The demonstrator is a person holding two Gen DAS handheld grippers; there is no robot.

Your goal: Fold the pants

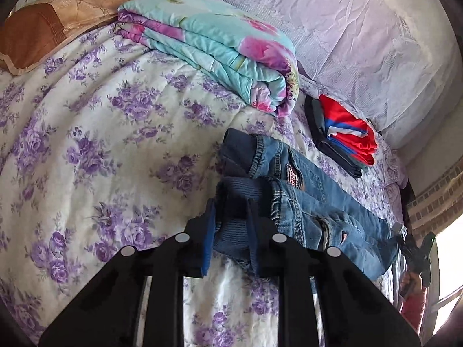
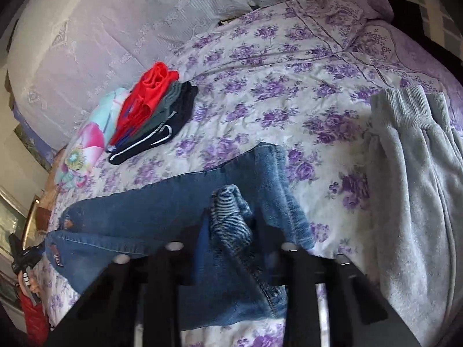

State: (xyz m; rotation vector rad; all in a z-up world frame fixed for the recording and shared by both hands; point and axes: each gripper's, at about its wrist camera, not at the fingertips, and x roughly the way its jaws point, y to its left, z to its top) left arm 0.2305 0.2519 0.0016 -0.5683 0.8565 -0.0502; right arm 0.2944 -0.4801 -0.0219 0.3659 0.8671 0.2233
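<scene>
Left wrist shows my left gripper (image 1: 231, 231) clenched on the jeans' (image 1: 318, 202) ribbed waistband; my right gripper (image 2: 231, 231) grips a cuff. Jeans hang stretched just above the bedspread (image 1: 101, 144). I should keep tension even and match edges before lowering.
</scene>
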